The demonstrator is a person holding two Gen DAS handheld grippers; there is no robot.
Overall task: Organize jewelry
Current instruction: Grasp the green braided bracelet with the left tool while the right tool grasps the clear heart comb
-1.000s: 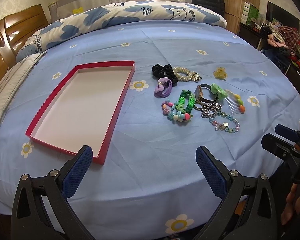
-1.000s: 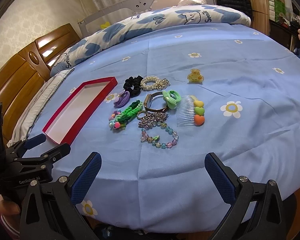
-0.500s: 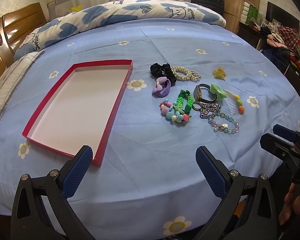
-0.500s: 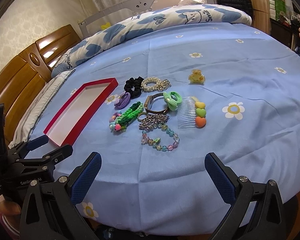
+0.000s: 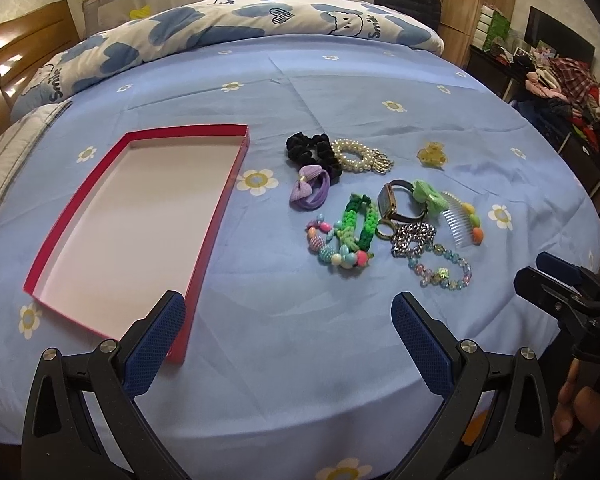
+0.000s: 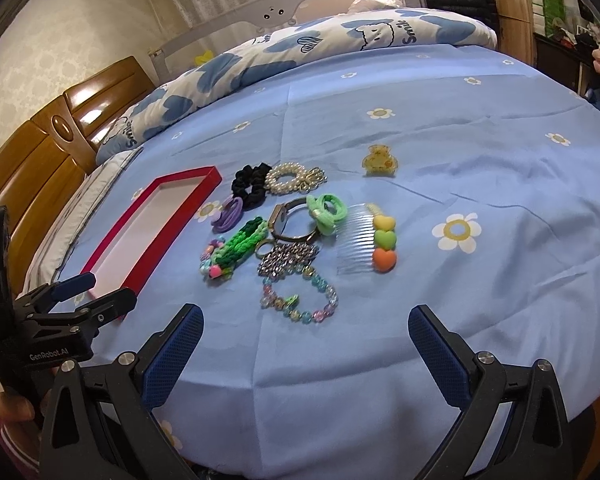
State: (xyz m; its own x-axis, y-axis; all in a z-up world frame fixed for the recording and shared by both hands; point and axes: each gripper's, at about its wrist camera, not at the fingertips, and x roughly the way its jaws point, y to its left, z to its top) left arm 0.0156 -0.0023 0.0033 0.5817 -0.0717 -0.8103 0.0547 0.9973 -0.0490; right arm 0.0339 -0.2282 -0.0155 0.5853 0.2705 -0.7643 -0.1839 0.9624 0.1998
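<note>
Glass-like beads make the pastel bracelet (image 6: 300,300) light, limp and slippery; pinch across one strand. It lies nearest the wide, empty right gripper (image 6: 306,354), apart from the red tray (image 5: 220,208); the left gripper (image 5: 288,344) gapes too.

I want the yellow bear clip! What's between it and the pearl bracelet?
Just bare blue sheet. In the right wrist view, nothing lies between the pearl bracelet and the yellow bear clip; the left wrist view agrees.

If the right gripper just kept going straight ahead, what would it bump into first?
Probably the clear beaded bracelet: it lies nearest, ahead of the open right gripper, slightly left of centre. Depth is hard to judge; bare blue sheet comes first.
</note>
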